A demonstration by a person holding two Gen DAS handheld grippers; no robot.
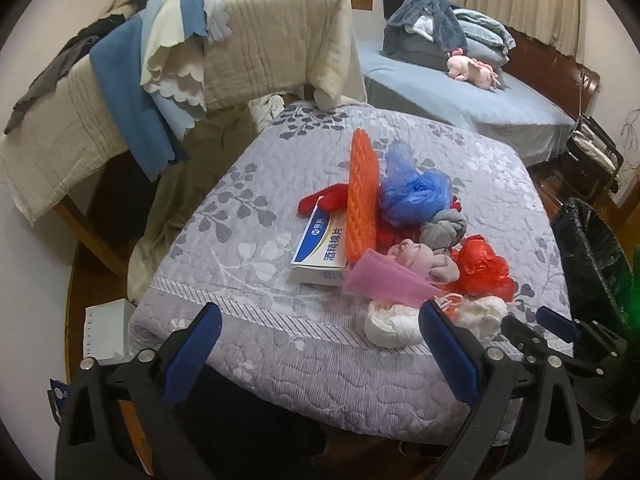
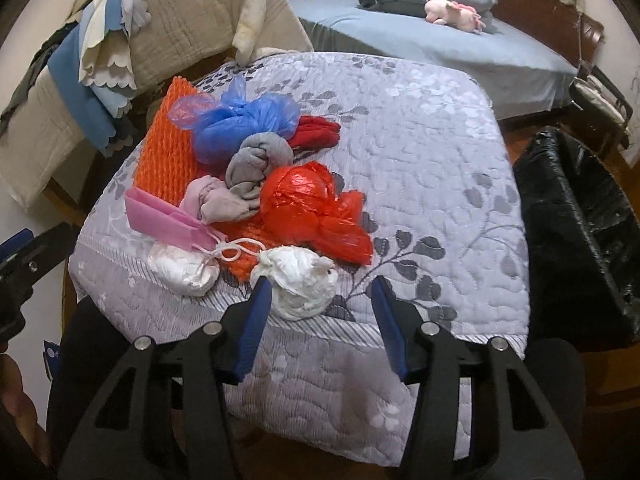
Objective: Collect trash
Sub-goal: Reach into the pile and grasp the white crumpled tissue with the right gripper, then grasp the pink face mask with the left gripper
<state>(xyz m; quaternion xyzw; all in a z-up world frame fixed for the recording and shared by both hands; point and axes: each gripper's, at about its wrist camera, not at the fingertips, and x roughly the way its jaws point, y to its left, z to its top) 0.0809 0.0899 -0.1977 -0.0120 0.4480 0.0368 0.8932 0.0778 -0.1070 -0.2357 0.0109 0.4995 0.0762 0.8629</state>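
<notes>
blue-padded jaws of the left gripper (image 1: 320, 344) stand wide apart over the quilt's (image 1: 248, 344) near edge, holding nothing. right of it, the right gripper (image 2: 320, 304) hangs half-parted, empty, with a white crumpled wad (image 2: 298, 284) just ahead. straddle that wad squarely, clear of the red bag (image 2: 316, 208), pinch deep, then carry it right to the black-lined bin (image 2: 580, 216).

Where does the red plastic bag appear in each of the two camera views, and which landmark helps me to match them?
Left wrist view: the red plastic bag lies right of centre, at the right end of the pile, behind the white bag.
Right wrist view: the red plastic bag lies near the centre, just above the white bag.
Shared landmark: the black bin stands at the right edge in both views.
</notes>
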